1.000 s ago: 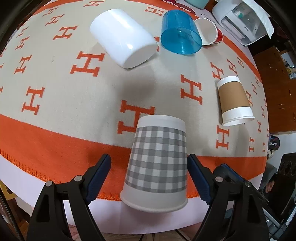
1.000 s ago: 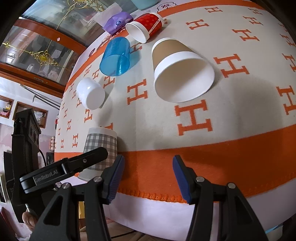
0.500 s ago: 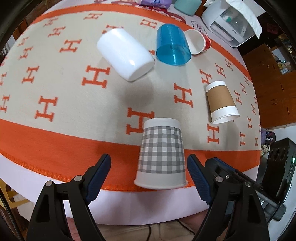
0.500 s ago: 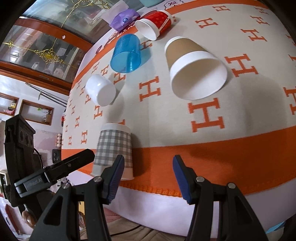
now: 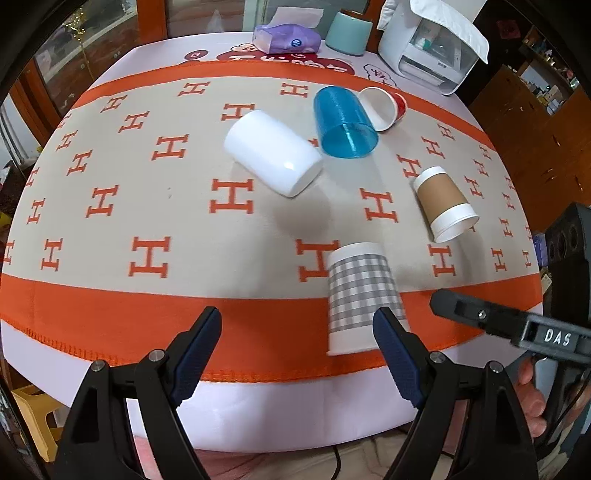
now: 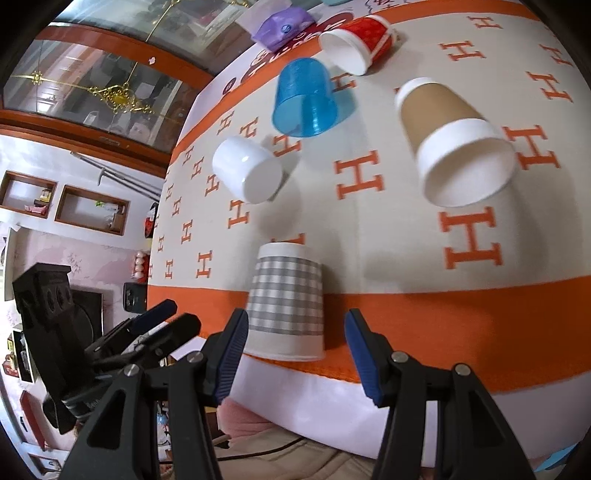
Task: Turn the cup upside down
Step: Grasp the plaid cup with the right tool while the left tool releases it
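Note:
A grey checked paper cup [image 5: 360,295] stands upside down, rim on the orange border near the table's front edge; it also shows in the right wrist view [image 6: 286,302]. My left gripper [image 5: 297,338] is open and empty, off the table's edge, the cup by its right finger. My right gripper [image 6: 293,345] is open and empty, just in front of the cup, not touching it. Lying on their sides are a white cup [image 5: 273,158], a blue plastic cup [image 5: 343,122], a red cup [image 5: 382,107] and a brown paper cup [image 5: 445,203].
The table carries a beige cloth with orange H marks [image 5: 147,192]. At the back stand a purple tissue pack [image 5: 286,37], a teal cup [image 5: 347,33] and a white appliance [image 5: 428,48]. The right gripper's body [image 5: 517,325] shows at right.
My left gripper has pulled back and to the left, away from the checked cup, which stays upside down. My right gripper has moved left to face that cup.

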A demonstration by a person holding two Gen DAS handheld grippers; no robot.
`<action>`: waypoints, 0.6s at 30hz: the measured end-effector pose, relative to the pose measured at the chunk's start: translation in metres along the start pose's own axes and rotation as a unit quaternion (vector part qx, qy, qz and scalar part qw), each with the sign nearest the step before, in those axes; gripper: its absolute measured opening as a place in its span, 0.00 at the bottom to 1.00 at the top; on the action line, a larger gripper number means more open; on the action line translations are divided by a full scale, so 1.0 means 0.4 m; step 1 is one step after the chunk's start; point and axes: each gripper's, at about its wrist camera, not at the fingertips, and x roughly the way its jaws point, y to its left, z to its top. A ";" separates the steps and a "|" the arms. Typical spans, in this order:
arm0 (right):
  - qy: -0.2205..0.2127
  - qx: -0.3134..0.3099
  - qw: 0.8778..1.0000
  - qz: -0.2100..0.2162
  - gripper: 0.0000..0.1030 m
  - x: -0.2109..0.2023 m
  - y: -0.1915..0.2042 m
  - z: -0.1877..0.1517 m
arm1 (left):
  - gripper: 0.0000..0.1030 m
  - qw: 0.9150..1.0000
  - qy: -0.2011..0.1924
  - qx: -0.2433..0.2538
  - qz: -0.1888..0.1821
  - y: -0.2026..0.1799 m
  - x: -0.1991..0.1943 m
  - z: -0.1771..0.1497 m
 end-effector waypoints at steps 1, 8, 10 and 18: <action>0.003 -0.002 1.000 0.000 0.53 0.007 0.006 0.005 | 0.80 1.000 0.000 0.001 0.001 0.005 0.000 -0.001; 0.044 0.003 0.999 -0.013 0.53 0.080 0.029 0.044 | 0.80 0.999 -0.007 -0.010 -0.032 0.047 0.008 -0.007; 0.051 0.006 0.999 -0.017 0.53 0.100 0.030 0.057 | 0.80 1.000 -0.010 -0.011 -0.022 0.058 0.015 -0.010; 0.086 0.024 0.996 -0.026 0.55 0.164 0.021 0.090 | 0.80 0.999 0.000 -0.027 -0.019 0.102 0.053 -0.018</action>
